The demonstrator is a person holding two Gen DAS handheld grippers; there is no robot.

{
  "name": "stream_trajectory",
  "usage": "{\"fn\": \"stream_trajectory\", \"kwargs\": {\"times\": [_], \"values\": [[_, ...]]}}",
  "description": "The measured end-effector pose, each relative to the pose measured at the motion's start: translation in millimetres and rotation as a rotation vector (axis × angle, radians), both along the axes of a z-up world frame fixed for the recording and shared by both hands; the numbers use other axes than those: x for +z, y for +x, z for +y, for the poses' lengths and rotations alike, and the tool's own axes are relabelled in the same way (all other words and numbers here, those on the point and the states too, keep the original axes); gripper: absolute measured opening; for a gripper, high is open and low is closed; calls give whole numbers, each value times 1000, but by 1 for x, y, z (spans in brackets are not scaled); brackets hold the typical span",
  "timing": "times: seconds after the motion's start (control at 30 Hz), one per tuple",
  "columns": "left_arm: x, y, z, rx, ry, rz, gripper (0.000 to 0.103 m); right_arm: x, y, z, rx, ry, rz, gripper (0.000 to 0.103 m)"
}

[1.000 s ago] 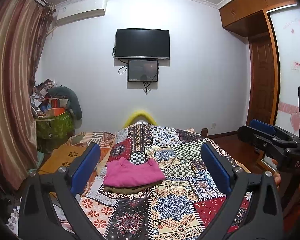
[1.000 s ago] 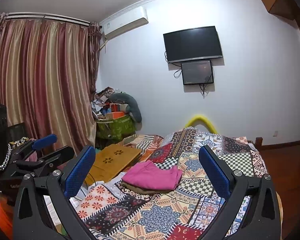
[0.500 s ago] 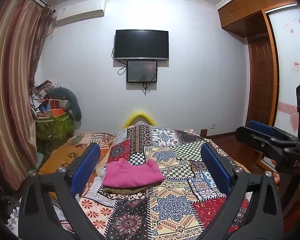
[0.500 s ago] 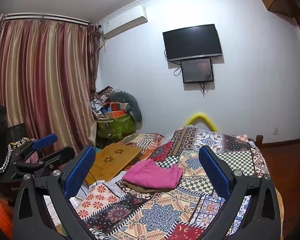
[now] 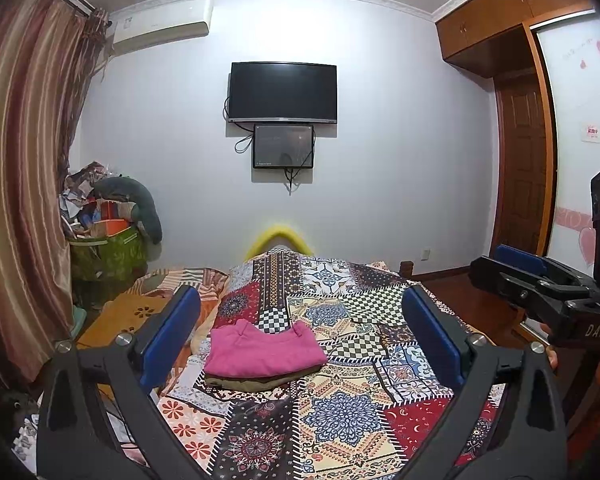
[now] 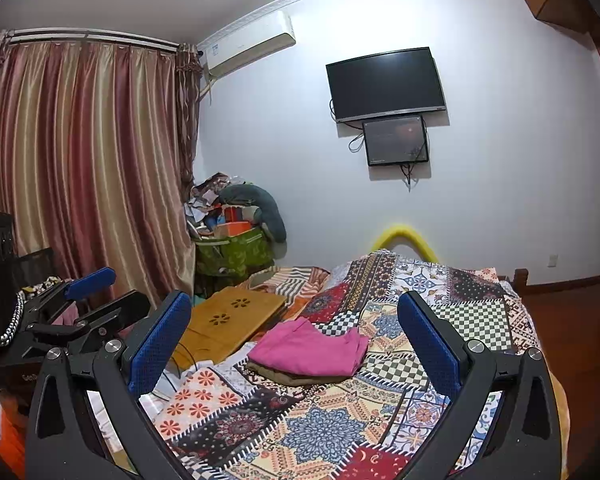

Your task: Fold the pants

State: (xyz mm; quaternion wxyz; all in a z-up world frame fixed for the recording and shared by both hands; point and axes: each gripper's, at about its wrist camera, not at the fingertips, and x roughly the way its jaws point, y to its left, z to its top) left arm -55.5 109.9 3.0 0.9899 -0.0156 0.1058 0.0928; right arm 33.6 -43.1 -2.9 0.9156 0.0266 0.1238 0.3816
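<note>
Soft cloth pants (image 5: 262, 350) on matt patterned quilt (image 5: 340, 412).

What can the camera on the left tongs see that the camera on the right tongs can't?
Only the left view shows the brown wooden door and the white wardrobe panel with pink hearts.

Only the right view shows the full width of the striped red-and-gold curtain.

Both share the folded pink garment lying on a folded olive-brown one, the patchwork patterned bedspread, the black wall television and the open left tongs and right tongs, both empty.
</note>
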Motion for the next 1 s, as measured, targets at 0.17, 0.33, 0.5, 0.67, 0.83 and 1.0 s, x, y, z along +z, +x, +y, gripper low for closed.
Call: {"fn": "stream_trajectory", "kwargs": {"times": [0.17, 0.33, 0.5, 0.67, 0.83, 1.0], "values": [[0, 0, 0, -7, -14, 6, 102, 0, -1, 1, 0, 2, 1, 103], [-1, 2, 3, -6, -32, 11, 102, -1, -1, 0, 0, 2, 5, 103], [0, 1, 6, -10, -53, 9, 103, -1, -2, 1, 1, 1, 8, 103], [0, 2, 7, -25, -60, 13, 103, -1, -1, 1, 3, 0, 8, 103], [-1, 2, 6, -31, -56, 14, 103, -2, -1, 2, 4, -2, 11, 103], [-1, 2, 6, -34, -62, 15, 103, -2, 0, 2, 3, -2, 9, 103]]}}
